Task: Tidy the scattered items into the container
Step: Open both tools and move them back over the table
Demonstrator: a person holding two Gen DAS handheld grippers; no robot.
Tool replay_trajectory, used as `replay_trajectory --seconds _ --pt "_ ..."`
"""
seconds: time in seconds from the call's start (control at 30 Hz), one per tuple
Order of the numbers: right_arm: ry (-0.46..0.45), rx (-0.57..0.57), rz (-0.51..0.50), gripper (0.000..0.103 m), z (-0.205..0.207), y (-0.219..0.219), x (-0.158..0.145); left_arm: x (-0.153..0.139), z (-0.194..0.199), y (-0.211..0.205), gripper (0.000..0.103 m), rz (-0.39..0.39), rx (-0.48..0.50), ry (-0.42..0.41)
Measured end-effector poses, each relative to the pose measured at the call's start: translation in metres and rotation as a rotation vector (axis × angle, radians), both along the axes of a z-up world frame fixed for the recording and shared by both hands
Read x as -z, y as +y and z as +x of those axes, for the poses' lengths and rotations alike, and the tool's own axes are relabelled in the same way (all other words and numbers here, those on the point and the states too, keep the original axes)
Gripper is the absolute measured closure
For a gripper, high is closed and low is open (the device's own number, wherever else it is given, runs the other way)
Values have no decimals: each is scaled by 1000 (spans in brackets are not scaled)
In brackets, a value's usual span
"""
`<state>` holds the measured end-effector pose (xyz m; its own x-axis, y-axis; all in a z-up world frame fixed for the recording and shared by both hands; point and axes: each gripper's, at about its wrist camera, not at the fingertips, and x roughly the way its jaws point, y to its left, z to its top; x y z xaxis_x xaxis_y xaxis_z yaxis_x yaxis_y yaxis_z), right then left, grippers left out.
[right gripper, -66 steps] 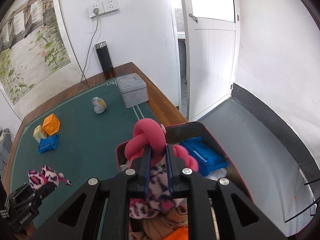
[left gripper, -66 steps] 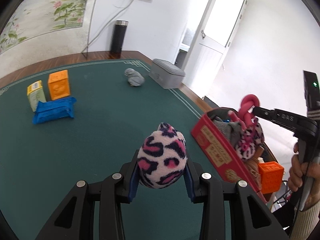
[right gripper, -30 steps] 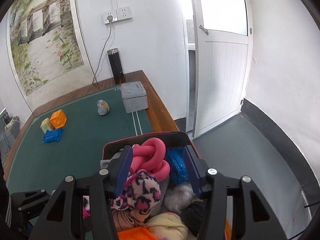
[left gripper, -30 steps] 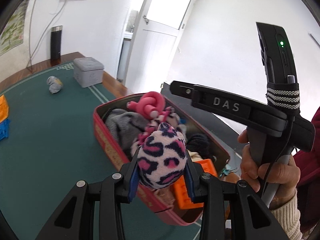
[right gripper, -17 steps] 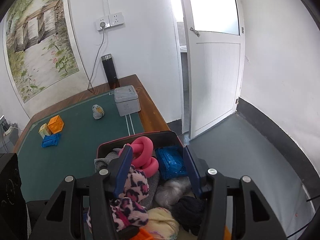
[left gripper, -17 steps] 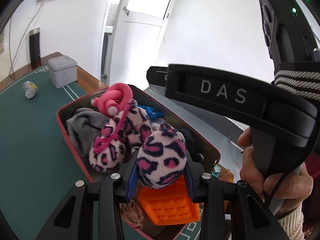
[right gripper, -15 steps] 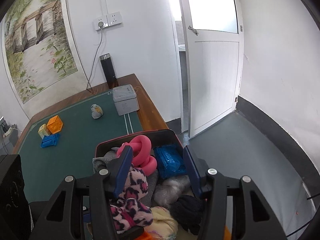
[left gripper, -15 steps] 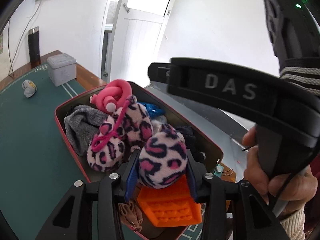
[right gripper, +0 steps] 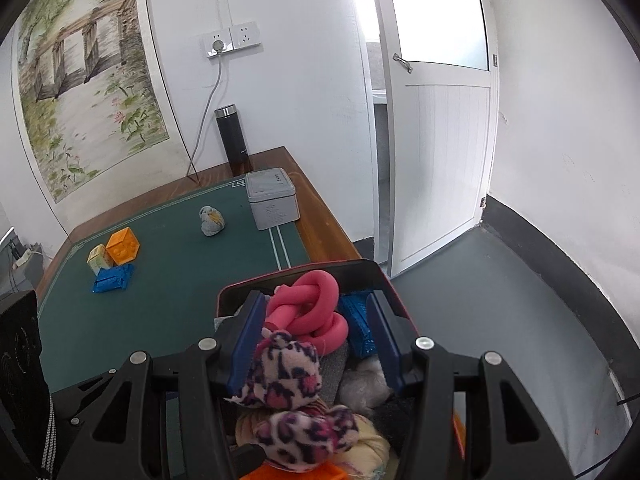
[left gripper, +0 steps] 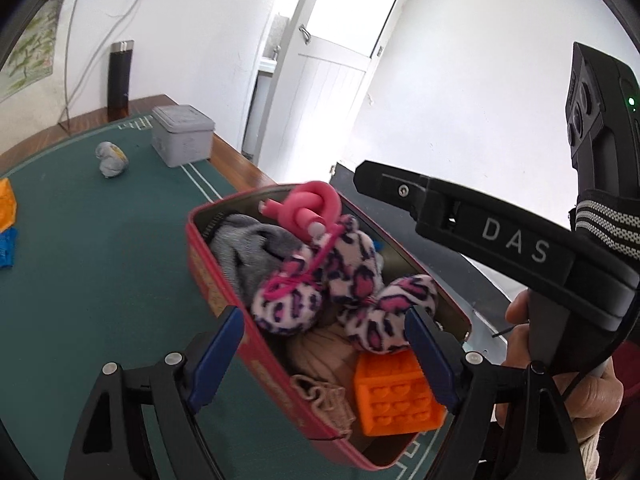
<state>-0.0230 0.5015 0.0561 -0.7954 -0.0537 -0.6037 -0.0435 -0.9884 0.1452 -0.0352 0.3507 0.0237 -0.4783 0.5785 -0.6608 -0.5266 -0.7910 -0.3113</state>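
Observation:
The red container (left gripper: 216, 292) sits at the table's right edge, piled with a pink knotted ring (left gripper: 310, 208), grey cloth, an orange block (left gripper: 394, 398) and leopard-print plush pieces (left gripper: 348, 284). My left gripper (left gripper: 324, 344) hangs open just above it, nothing between its fingers; one leopard plush (left gripper: 390, 314) lies right under them. My right gripper (right gripper: 316, 330) is open too, hovering over the pink ring (right gripper: 308, 308) and leopard plush (right gripper: 286, 368). On the green mat an orange cube (right gripper: 125, 246), a yellow-green box (right gripper: 98, 258), a blue packet (right gripper: 114, 278) and a grey bundle (right gripper: 212, 221) lie loose.
A grey tin box (right gripper: 272, 198) stands at the mat's far right corner, a dark flask (right gripper: 234, 140) behind it by the wall. A hand (left gripper: 560, 372) holds the right gripper's handle. Beyond the table's right edge are grey floor and a white door (right gripper: 440, 128).
My left gripper carried the leopard plush over the container, opened and let it drop inside. My right gripper released the pink ring earlier and has stayed open above the container.

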Motion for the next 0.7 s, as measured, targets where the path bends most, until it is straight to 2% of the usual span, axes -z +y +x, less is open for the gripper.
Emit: replay_trajectory --seconds 0.07,0.2,0.37,0.47,0.6,0.7 --pt "7 -14 0 46 -1 -9 -3 -2 -2 -13 19 2 -21 13" --pt "19 -52 11 34 -7 -37 -8 -4 -7 -54 19 -4 -94 37" --pt "14 -120 10 31 -21 -83 -7 3 -23 -132 19 -44 -267 45" --pt "-19 -165 4 24 -40 -123 3 10 -40 -183 19 -64 -390 33" --pt "-75 -205 -15 24 -66 -161 23 24 -55 -253 19 -101 -529 18" --pt "-104 -222 -24 24 -83 -183 37 31 -67 -292 19 -112 -585 2"
